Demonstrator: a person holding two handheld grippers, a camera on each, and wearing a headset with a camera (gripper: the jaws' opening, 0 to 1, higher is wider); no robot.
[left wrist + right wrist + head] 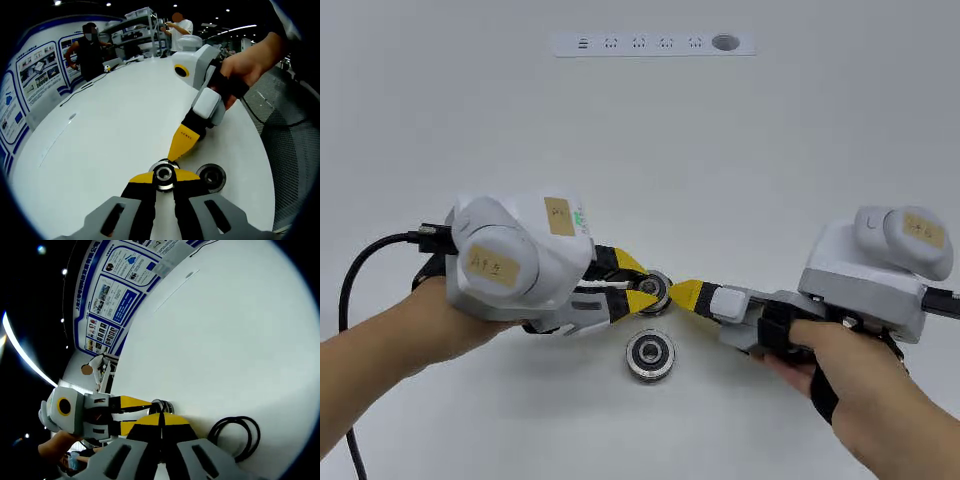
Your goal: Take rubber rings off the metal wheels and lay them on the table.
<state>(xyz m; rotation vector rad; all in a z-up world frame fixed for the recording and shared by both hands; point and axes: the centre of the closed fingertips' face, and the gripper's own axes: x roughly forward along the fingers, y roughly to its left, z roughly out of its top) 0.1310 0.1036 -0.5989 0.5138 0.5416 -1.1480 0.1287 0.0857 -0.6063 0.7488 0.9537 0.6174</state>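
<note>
My left gripper (640,288) (164,176) is shut on a small metal wheel (654,291) (164,173) (161,405), holding it just above the white table (650,160). My right gripper (684,294) (159,420) is shut, and its yellow tips meet the held wheel's rim. Whether anything is pinched between them is not clear. In the left gripper view the right gripper (181,142) comes down from the upper right onto that wheel. A second wheel (650,354) (211,176), with a black ring around it, lies flat on the table nearby. Thin black loops (235,436) that look like rubber rings lie beside my right jaws.
A white power strip (653,44) lies at the far edge of the table. A black cable (360,275) trails from the left gripper. In the background are people (90,45), shelves and wall posters (117,295).
</note>
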